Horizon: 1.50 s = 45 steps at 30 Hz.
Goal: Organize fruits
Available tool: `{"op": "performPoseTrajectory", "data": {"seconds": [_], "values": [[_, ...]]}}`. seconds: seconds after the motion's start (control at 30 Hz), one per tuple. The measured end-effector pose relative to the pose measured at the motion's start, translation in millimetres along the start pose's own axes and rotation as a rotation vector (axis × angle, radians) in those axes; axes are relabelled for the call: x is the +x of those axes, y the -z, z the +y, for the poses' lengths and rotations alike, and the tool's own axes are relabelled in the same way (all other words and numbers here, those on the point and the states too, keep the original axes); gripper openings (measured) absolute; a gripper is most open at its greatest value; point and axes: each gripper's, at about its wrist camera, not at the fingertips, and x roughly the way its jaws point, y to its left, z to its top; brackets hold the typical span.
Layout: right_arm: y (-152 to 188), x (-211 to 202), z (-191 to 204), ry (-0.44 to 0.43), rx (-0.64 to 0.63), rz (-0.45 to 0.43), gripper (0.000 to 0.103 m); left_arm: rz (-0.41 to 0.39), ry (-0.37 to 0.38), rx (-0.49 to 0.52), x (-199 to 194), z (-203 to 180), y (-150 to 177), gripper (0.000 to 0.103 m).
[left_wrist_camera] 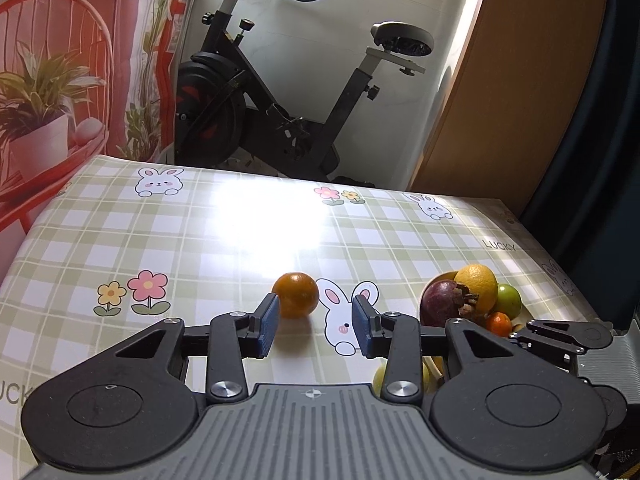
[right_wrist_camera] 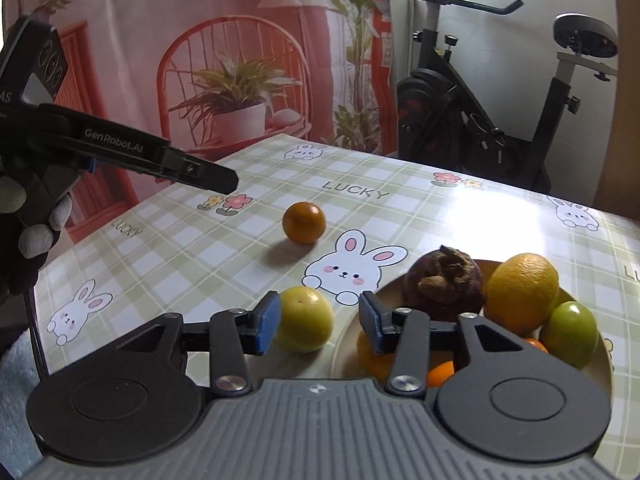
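**Both grippers spread, two fruits loose on the table**

Your table [left_wrist_camera: 160, 232] wears a glossy green-and-white plaid cloth printed with bunnies, flowers and "LUCKY", glare patch mid-surface. Behind it: black exercise bike [left_wrist_camera: 288, 92], red printed backdrop [left_wrist_camera: 80, 60] with chair and potted plants, wooden panel [left_wrist_camera: 520, 80] to the right.

Your left gripper [left_wrist_camera: 314, 322] is spread wide, nothing between the blue ribbed pads. The orange tangerine [left_wrist_camera: 296, 294] sits on the cloth just beyond the left pad's tip; can't tell if touching. Round, smooth, shiny.

Your right gripper [right_wrist_camera: 318, 322] is also spread, empty. The yellow-green fruit [right_wrist_camera: 306, 320] lies on the cloth just beside its left pad, outside the plate. The right pad hangs over the plate's rim.

The cream plate [right_wrist_camera: 348, 340] holds a dark purple mangosteen [right_wrist_camera: 444, 284] with dry brown calyx, a yellow orange [right_wrist_camera: 522, 292], a green fruit [right_wrist_camera: 570, 332] and small orange ones, partly hidden.

Your gloved left hand [right_wrist_camera: 32, 232] grips the handle.
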Motion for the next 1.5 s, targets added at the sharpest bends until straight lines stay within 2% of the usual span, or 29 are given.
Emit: {"op": "performPoseTrajectory", "data": {"seconds": [0.27, 0.4, 0.43, 0.87, 0.93, 1.03, 1.33, 1.5], "values": [[-2, 35, 17, 0.021, -0.075, 0.089, 0.048, 0.022, 0.049, -0.051, 10, 8, 13, 0.042], [2, 41, 27, 0.038, -0.109, 0.102, 0.062, 0.039, 0.084, -0.102, 15, 12, 17, 0.043], [3, 42, 28, 0.035, -0.112, 0.101, 0.062, 0.045, 0.089, -0.109, 17, 12, 19, 0.043], [10, 48, 37, -0.016, -0.098, 0.117, 0.057, 0.128, 0.141, -0.1, 37, -4, 38, 0.043], [11, 46, 37, -0.023, -0.084, 0.115, 0.056, 0.133, 0.142, -0.102, 38, -4, 39, 0.043], [13, 45, 35, -0.027, -0.06, 0.114, 0.054, 0.134, 0.136, -0.109, 36, -4, 41, 0.052], [14, 40, 32, -0.043, 0.015, 0.103, 0.048, 0.151, 0.135, -0.112, 37, -5, 45, 0.052], [14, 37, 31, -0.048, 0.042, 0.099, 0.048, 0.148, 0.152, -0.166, 37, 2, 50, 0.052]]}}
